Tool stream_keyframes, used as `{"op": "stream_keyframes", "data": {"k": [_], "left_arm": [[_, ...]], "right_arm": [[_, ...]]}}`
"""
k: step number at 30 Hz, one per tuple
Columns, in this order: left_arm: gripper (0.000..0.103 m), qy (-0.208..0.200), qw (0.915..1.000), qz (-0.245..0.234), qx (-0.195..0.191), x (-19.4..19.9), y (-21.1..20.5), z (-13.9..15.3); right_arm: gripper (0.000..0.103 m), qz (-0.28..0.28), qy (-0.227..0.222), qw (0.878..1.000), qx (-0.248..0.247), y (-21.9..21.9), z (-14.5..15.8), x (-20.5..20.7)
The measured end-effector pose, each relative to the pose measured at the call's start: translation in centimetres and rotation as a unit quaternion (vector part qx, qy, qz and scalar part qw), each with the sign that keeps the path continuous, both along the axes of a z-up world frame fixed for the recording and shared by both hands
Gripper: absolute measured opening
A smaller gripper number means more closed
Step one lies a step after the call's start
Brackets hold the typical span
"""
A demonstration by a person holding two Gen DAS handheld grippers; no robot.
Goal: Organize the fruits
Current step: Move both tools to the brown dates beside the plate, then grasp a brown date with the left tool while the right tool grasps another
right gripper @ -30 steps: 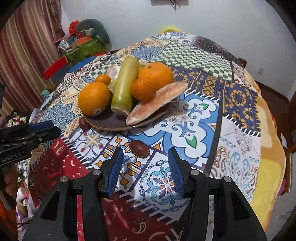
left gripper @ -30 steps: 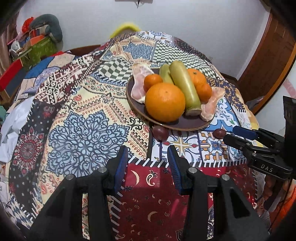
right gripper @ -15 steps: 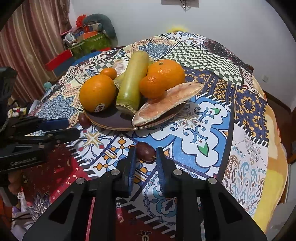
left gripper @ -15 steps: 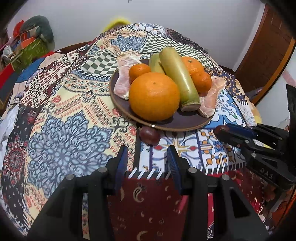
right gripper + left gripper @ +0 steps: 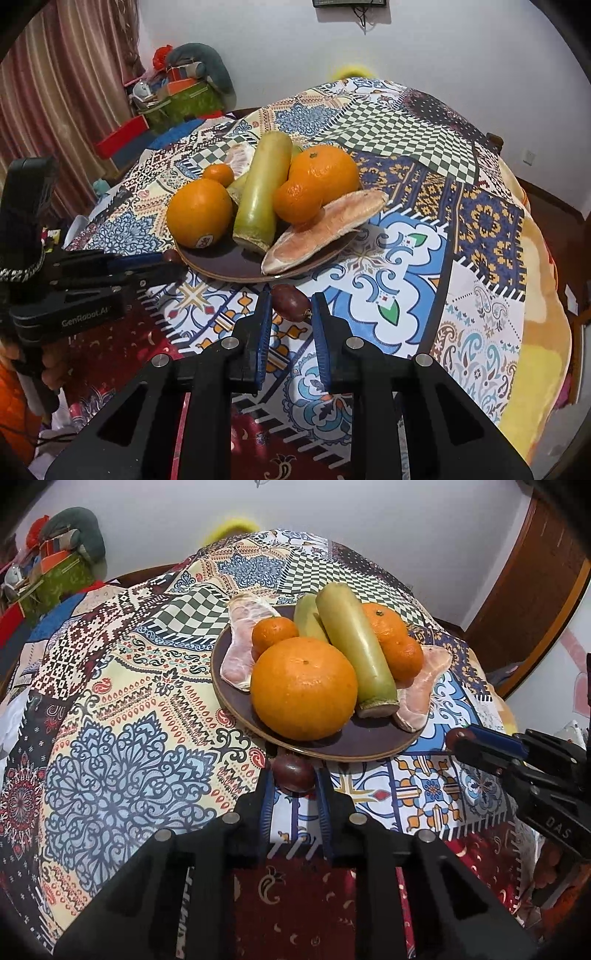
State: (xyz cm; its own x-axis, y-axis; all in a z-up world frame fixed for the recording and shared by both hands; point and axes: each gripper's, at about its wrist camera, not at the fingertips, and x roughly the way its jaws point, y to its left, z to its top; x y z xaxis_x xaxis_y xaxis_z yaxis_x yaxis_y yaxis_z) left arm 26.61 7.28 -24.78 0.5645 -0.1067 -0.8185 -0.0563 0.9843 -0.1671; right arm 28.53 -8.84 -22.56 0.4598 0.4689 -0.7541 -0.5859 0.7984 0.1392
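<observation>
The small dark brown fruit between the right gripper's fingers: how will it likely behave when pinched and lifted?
The dark fruit is egg-shaped with a smooth, glossy skin, so it may squirt forward out of the right gripper if pinched off-centre. It looks small and probably light. Lying loose on the tablecloth just short of the plate, a nudge would likely roll it.

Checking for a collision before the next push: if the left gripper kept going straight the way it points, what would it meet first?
The small dark red fruit already between the left gripper's fingers; just beyond it, the brown plate's near rim.
</observation>
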Motion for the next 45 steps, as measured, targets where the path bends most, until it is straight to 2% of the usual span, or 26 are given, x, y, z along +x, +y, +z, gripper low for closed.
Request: {"op": "stream_keyframes", "data": {"k": [12, 23, 29, 38, 45], "left_arm": [[0.022, -0.041, 0.9991, -0.007, -0.009, -1.5, -0.5, 3.1], [0.022, -0.034, 0.9992, -0.016, -0.012, -1.0, -1.0, 2.5], [0.022, -0.032, 0.9992, -0.022, -0.014, -0.6, -1.5, 2.3], [0.022, -0.035, 0.9984, -0.043, -0.007, 0.5, -3.4, 2.6], [0.023, -0.016, 0.9996, -0.022, -0.001, 1.7, -3.9, 1.8]], "right_arm": [[0.02, 0.031, -0.016, 0.999, 0.003, 2.4, 0.9, 0.5], [0.02, 0.06, -0.018, 0.998, -0.023, 4.9, -0.4, 1.2], [0.02, 0.057, -0.008, 0.998, -0.011, 4.2, 0.0, 1.4], [0.024, 0.031, -0.022, 0.999, 0.016, 1.3, 1.7, 1.0], [0.024, 0.019, -0.021, 0.999, 0.03, 0.0, 2.0, 1.1]]}}
